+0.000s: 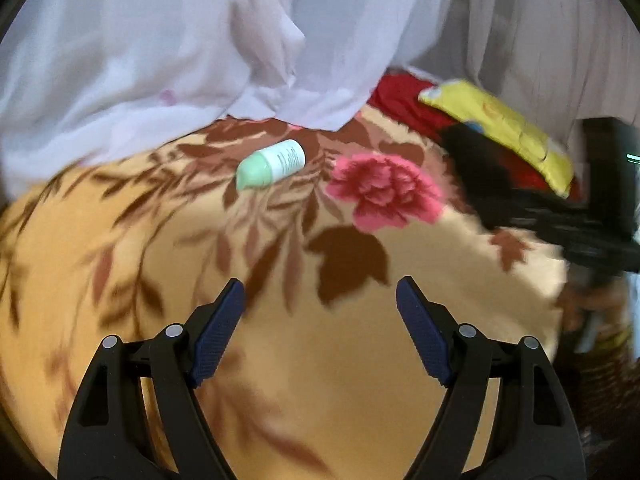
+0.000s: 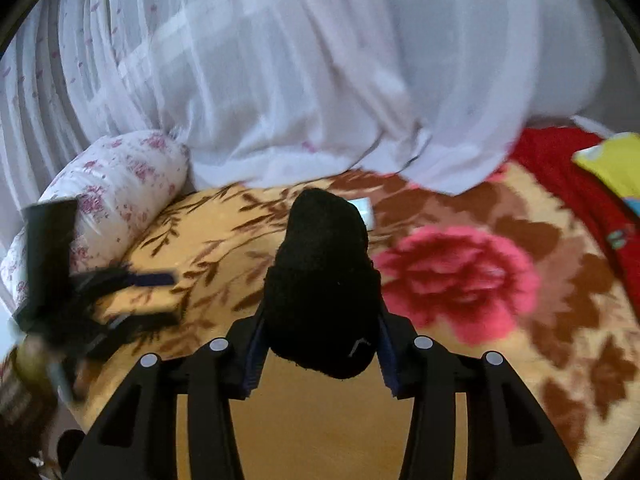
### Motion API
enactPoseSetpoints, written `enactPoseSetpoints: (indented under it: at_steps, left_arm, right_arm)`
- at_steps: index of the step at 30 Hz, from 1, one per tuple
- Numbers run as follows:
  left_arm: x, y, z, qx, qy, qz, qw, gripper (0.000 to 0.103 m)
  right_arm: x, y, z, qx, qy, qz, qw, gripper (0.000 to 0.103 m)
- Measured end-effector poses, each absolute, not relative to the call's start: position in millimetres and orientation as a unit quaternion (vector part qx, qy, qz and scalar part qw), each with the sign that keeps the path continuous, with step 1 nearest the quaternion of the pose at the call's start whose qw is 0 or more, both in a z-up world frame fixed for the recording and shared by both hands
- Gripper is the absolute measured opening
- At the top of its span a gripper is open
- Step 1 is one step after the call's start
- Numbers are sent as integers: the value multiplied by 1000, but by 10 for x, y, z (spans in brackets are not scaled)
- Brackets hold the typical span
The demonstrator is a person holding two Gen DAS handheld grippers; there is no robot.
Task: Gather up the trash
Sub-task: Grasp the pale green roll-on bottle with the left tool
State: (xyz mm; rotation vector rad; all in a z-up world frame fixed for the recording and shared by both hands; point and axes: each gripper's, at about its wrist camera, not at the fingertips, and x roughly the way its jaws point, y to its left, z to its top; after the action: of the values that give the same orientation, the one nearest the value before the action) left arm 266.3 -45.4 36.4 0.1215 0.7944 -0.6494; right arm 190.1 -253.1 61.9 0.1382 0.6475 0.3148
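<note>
One bottle (image 1: 271, 164), label print illegible.

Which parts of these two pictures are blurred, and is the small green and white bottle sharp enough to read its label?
Left wrist view: the bottle is fairly sharp, but its label print is too small to read; the right tool and the yellow item smear with motion. Right wrist view: the black fuzzy item in the right tool is clear, the left tool is streaked, and the curtain is soft.
</note>
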Motion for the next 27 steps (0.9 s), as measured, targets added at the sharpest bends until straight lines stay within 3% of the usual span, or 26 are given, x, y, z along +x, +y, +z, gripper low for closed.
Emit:
enactPoseSetpoints:
  at_steps: [5, 13, 21, 27]
  left_arm:
    - [3397, -755, 79, 139, 389, -316, 854, 76]
    - [4021, -1136, -24, 246, 329, -355, 840, 76]
    - [4392, -1407, -178, 299, 335, -348, 823, 76]
    - [4490, -1584, -313, 268, 360, -327, 832, 76]
  right_arm:
    - [1813, -2774, 718, 76, 290, 142, 944, 47]
    - [1809, -2872, 604, 85, 301, 152, 938, 47]
    - [1823, -2848, 557, 92, 305, 171, 932, 47]
    - [1864, -2906, 504, 101, 309, 161, 932, 47]
